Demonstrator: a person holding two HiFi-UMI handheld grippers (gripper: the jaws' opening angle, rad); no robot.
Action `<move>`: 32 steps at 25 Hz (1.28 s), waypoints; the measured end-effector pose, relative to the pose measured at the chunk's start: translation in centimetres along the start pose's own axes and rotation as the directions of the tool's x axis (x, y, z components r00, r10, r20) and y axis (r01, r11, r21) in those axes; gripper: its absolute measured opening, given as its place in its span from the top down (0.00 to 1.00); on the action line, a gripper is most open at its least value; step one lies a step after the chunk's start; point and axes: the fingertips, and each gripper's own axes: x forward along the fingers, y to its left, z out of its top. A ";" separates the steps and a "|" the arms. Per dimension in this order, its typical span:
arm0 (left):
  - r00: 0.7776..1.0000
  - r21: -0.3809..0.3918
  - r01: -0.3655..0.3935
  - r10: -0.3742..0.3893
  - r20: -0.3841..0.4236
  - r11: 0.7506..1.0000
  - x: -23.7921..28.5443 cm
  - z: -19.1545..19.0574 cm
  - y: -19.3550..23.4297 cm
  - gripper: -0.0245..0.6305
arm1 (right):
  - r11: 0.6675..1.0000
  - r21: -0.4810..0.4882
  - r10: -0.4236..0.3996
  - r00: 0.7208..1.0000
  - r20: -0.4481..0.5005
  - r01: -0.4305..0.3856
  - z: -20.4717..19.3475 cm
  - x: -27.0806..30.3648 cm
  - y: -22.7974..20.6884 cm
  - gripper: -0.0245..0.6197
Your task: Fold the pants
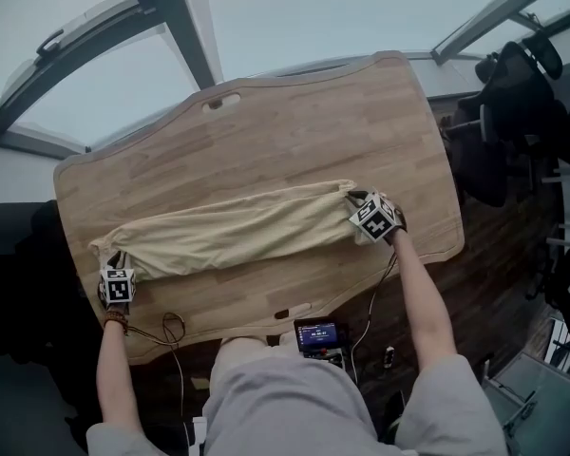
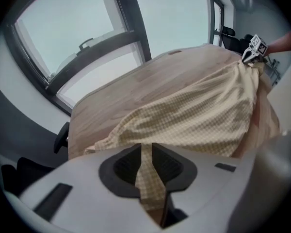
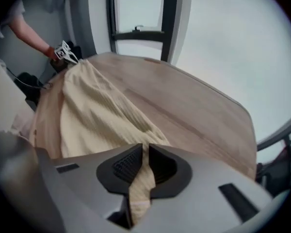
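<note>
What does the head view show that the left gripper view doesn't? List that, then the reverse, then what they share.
Head view only: the whole table outline, a small screen device at its near edge, and the person's lap. Left gripper view only: the left gripper close up, jaws shut on a strip of the pants, whose fine checked weave shows. Both: the beige pants stretched between the grippers over the wooden table, the right gripper gripping the far end, and the windows.

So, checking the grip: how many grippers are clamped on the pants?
2: left gripper pinches the pants at the left end, right gripper at the right end.
</note>
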 end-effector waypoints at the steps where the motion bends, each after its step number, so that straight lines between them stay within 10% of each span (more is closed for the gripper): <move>1: 1.000 -0.008 0.007 -0.007 -0.015 1.000 0.3 -0.6 -0.5 0.85 | 0.998 0.023 -0.062 0.996 -0.067 0.064 -1.8 0.1 -1.7 0.89; 4: 1.000 -0.065 -0.003 0.003 0.000 0.998 0.5 -1.0 -0.8 0.85 | 0.961 0.208 -0.162 0.982 -0.101 0.180 -4.0 -1.6 -6.4 0.92; 8: 0.993 -0.082 -0.033 0.042 0.108 0.996 -1.3 1.5 -1.8 0.85 | 0.946 0.325 -0.015 0.999 0.044 0.000 0.9 -1.7 -5.9 0.84; 22: 0.956 0.020 0.184 -0.184 0.229 0.983 -1.7 14.8 -26.8 0.85 | 0.963 -0.008 0.264 0.945 -0.195 -0.271 0.3 2.0 -2.1 0.96; 27: 0.971 -0.115 0.175 -0.152 0.183 0.978 -0.2 13.7 -27.5 0.86 | 0.858 -0.174 0.440 0.867 -0.234 -0.483 -2.6 -1.1 -1.9 0.96; 32: 0.982 -0.051 0.102 -0.093 0.167 0.993 -1.7 15.8 -28.4 0.86 | 0.785 -0.385 0.515 0.857 -0.026 -0.484 0.2 -3.4 -3.0 0.95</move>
